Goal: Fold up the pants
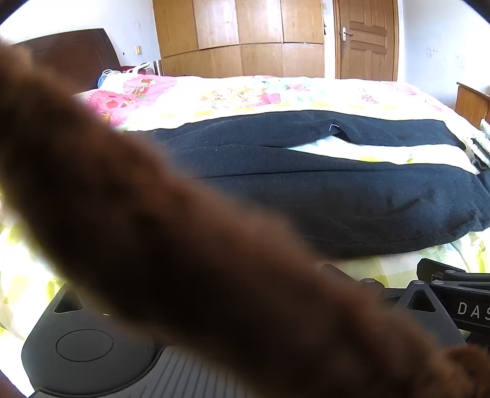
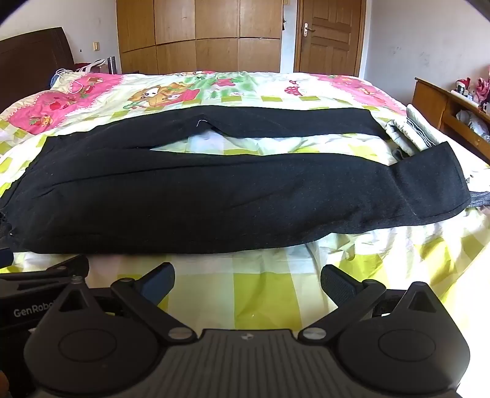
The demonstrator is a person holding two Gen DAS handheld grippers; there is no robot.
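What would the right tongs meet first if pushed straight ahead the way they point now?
Probably the near edge of the black fabric pants spread on the checked bedsheet. The open right tongs hover over bare sheet just short of it, though depth is unclear.

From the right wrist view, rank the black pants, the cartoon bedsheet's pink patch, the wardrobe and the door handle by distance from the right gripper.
From the right gripper, nearest first:
1. Black pants, straight ahead on the bed.
2. Pink patch, far left of the sheet.
3. Wardrobe and door handle, back wall: too close to call.

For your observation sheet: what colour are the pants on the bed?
Black pants, seen best in the right wrist view.
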